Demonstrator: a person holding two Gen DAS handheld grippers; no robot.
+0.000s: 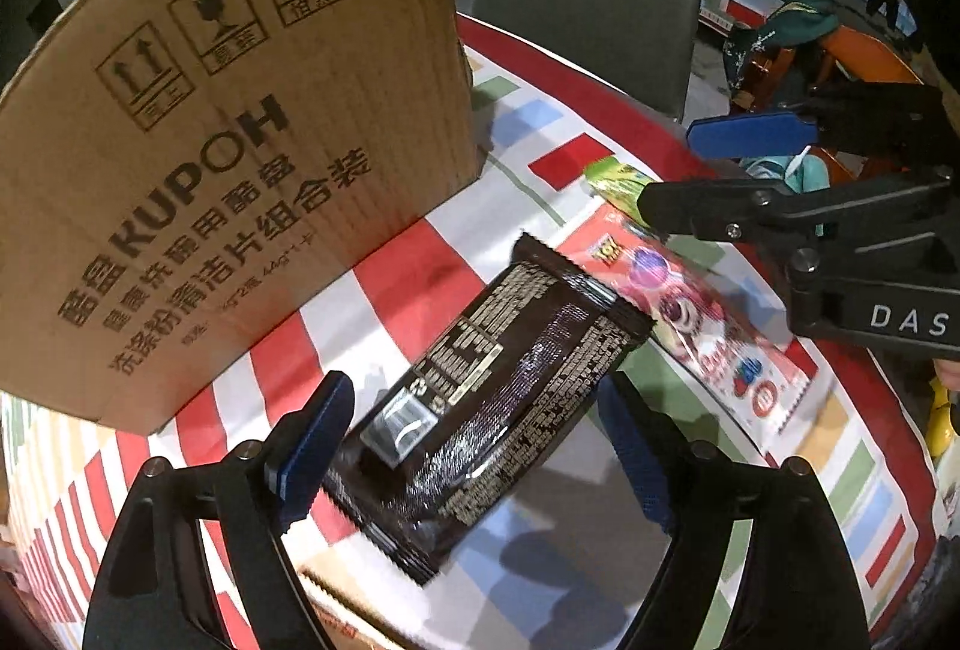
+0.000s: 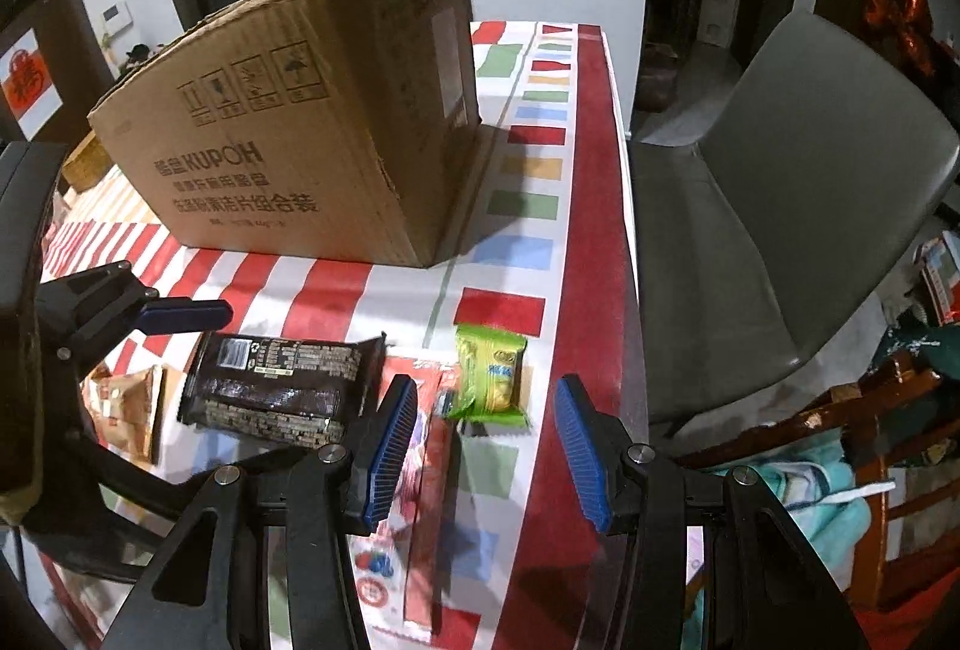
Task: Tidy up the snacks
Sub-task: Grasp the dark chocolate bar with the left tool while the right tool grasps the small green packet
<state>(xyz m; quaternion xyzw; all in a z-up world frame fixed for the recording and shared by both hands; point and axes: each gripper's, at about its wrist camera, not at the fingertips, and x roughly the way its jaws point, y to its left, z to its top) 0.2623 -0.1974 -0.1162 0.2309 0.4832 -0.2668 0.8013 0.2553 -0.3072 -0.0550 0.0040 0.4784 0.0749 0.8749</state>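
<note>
A dark brown snack packet (image 1: 498, 398) lies flat on the striped tablecloth (image 1: 384, 278), between the blue pads of my left gripper (image 1: 474, 446). That gripper stands open around the packet and does not press on it. In the right wrist view the same dark packet (image 2: 276, 386) lies left of a long red packet (image 2: 429, 470) and a small green packet (image 2: 489, 374). My right gripper (image 2: 486, 446) hangs open just short of the green packet, its left finger over the red one, and holds nothing. From the left wrist view the right gripper (image 1: 669, 170) hovers above the green packet (image 1: 618, 179) and the red packet (image 1: 690, 326).
A large cardboard box (image 2: 300, 140) stands on the table behind the snacks. An orange packet (image 2: 129, 404) lies at the left. A grey chair (image 2: 780, 230) sits past the table's red edge (image 2: 594, 230) on the right, with clutter on the floor beyond.
</note>
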